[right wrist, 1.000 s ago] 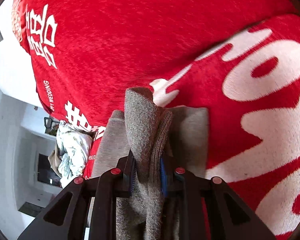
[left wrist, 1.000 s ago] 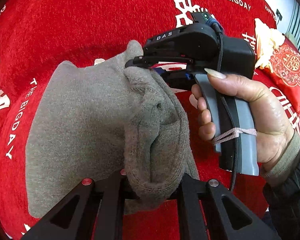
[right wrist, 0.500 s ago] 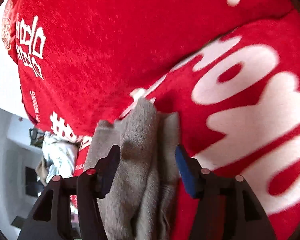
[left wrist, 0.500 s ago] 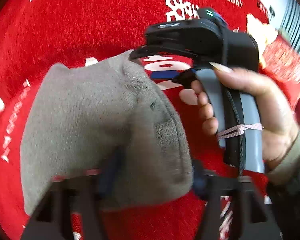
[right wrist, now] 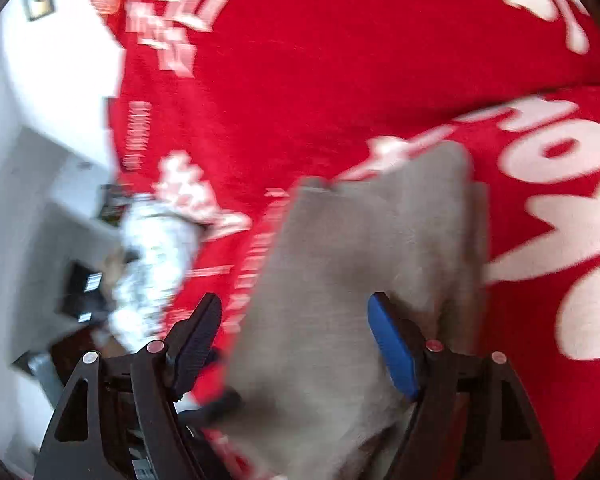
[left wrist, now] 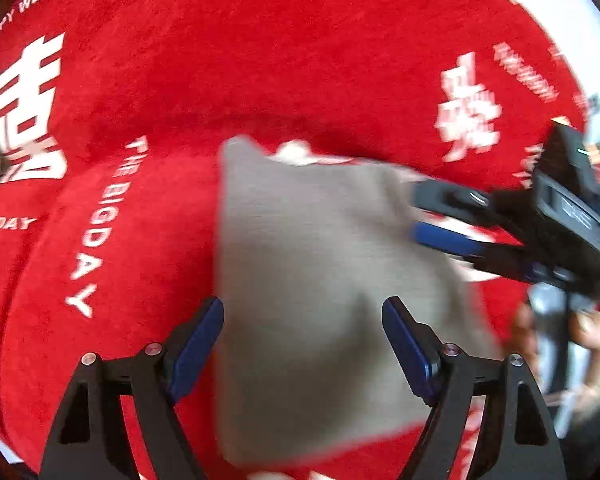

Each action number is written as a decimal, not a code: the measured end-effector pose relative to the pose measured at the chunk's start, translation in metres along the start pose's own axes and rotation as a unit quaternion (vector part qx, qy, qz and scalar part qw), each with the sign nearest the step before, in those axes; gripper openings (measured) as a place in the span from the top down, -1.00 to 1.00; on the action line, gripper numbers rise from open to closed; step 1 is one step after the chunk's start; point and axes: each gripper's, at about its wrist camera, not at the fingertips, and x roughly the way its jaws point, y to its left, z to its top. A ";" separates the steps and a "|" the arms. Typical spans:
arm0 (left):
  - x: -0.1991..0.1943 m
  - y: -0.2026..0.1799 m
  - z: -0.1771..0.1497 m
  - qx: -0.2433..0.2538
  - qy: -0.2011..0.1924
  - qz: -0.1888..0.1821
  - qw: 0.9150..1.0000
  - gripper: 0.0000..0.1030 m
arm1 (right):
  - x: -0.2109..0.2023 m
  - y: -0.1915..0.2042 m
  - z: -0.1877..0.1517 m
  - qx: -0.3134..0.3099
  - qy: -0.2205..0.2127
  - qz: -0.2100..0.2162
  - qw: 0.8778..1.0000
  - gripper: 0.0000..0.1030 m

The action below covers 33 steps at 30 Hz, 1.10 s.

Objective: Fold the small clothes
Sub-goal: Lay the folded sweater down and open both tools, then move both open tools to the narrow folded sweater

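Note:
A small grey knitted garment (left wrist: 320,280) lies folded flat on the red cloth (left wrist: 220,80). My left gripper (left wrist: 303,320) is open above its near part, holding nothing. My right gripper shows in the left wrist view (left wrist: 428,216) at the garment's right edge, open, with a hand on its handle. In the right wrist view the same garment (right wrist: 360,272) lies below my open right gripper (right wrist: 296,320), which holds nothing. Both views are motion-blurred.
The red cloth carries white letters and characters (left wrist: 96,224). A crumpled white patterned cloth (right wrist: 156,264) lies at the cloth's left edge in the right wrist view. Beyond that edge is a white floor with dark objects (right wrist: 80,292).
Both grippers were shut on the grey garment's folded edge a second ago. They have opened and let it go, and it now lies flat. Both have pulled back from it.

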 end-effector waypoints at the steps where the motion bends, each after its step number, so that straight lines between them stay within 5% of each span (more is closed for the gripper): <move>1: 0.013 0.010 0.002 -0.007 0.017 0.001 1.000 -0.61 | 0.002 -0.010 0.000 0.007 -0.006 -0.022 1.000 -0.51; 4: 0.031 0.033 0.001 -0.042 0.041 -0.037 0.998 -0.92 | -0.005 -0.025 -0.004 0.024 -0.023 -0.023 0.999 -0.49; 8: 0.013 0.042 0.004 -0.057 0.020 -0.055 0.997 -0.92 | -0.025 -0.002 -0.013 -0.016 -0.037 -0.052 0.998 -0.50; 15: 0.006 0.037 -0.002 -0.026 0.015 -0.033 0.999 -0.92 | -0.049 0.036 -0.073 -0.098 -0.024 0.038 0.994 -0.55; 19: 0.014 0.040 -0.013 -0.025 0.026 -0.034 0.999 -0.92 | -0.038 -0.008 -0.094 -0.048 -0.006 -0.034 0.998 -0.52; 21: 0.015 0.043 -0.018 -0.024 0.032 -0.038 0.998 -0.92 | -0.047 -0.019 -0.100 -0.033 -0.027 -0.019 0.999 -0.47; 24: 0.002 0.049 -0.021 -0.016 0.018 -0.023 0.999 -0.92 | -0.069 -0.017 -0.107 -0.037 -0.053 -0.101 0.993 -0.59; 27: -0.013 0.055 -0.015 -0.006 -0.004 -0.011 1.000 -0.92 | -0.093 -0.013 -0.105 -0.054 -0.081 -0.137 0.986 -0.61; 33: -0.019 0.067 0.008 -0.005 -0.017 -0.002 1.000 -0.92 | -0.117 -0.008 -0.081 -0.041 -0.113 -0.155 0.981 -0.63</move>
